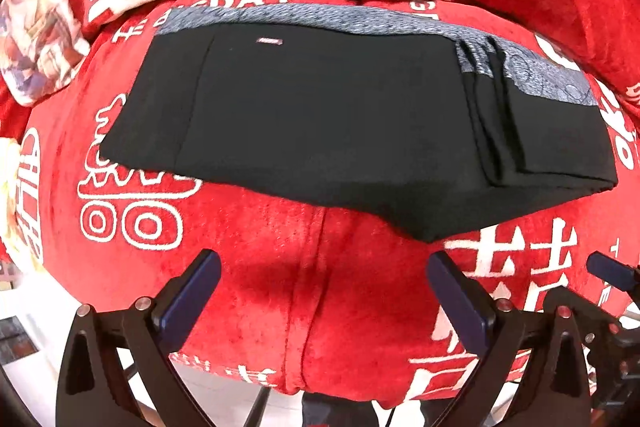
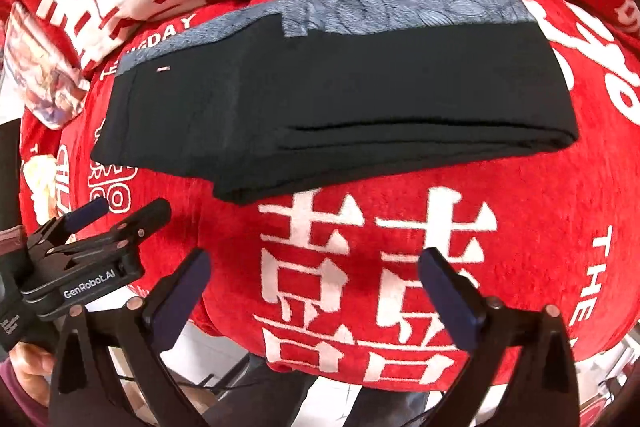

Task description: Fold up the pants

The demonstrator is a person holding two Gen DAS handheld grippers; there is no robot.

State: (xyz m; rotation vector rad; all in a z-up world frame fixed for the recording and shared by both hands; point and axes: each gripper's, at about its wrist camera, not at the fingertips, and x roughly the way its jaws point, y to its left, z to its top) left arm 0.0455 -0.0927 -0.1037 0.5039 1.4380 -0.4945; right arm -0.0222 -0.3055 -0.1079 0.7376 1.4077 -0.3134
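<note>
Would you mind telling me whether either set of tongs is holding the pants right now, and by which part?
Nothing is held. The left tongs and right tongs are both open over the red cloth, clear of the folded pants.

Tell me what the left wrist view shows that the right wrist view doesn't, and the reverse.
Only the left wrist view: the open left gripper head-on over bare red blanket, and just one blue fingertip of the right gripper at the right edge.

Only the right wrist view: the open right gripper head-on, the left gripper's body from the side with its GenRobot.AI label, and a hand at lower left.

Both: the folded black pants with a grey patterned band, nothing between either gripper's fingers.
</note>
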